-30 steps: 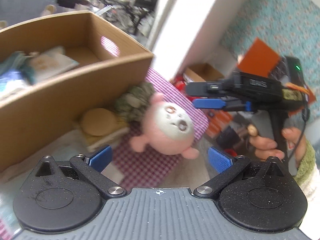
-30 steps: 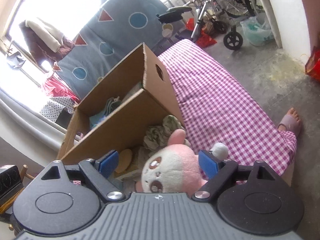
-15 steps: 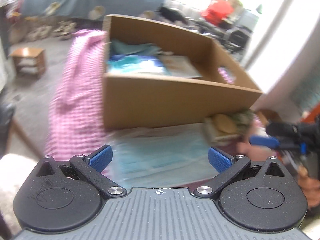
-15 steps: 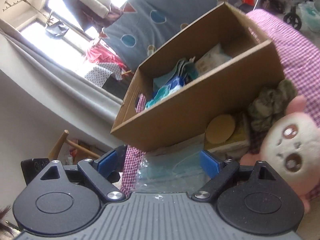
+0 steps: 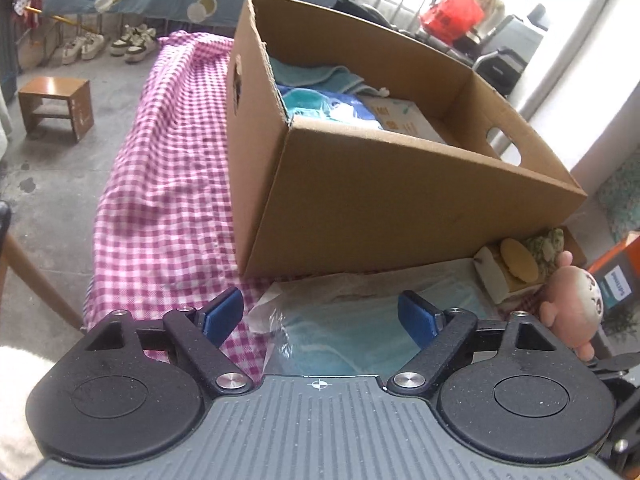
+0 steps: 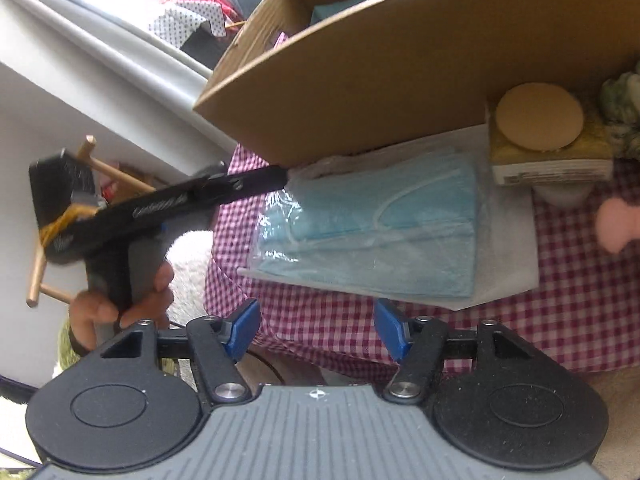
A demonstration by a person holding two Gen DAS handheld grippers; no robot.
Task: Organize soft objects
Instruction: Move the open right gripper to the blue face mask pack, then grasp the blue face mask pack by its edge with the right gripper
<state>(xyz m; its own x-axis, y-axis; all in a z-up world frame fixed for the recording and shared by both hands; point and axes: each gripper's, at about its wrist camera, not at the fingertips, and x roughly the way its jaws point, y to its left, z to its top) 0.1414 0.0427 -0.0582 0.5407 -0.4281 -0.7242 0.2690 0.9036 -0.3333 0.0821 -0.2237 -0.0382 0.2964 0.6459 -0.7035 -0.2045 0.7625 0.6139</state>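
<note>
While your left gripper point(image 5: 320, 316) has just been narrowing, its jaws stand apart over the near corner of the bag of masks point(image 5: 340, 332), pads not yet pressing. Your right gripper point(image 6: 316, 330), also closing, is empty; the bag point(image 6: 372, 228) lies just ahead, against the cardboard box point(image 6: 400, 72). Pinch the plastic edge low, then lift both sides together so the bag doesn't sag.

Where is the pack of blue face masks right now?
The pack of blue face masks lies on the checked cloth right in front of the cardboard box, left of the round sponge.
</note>
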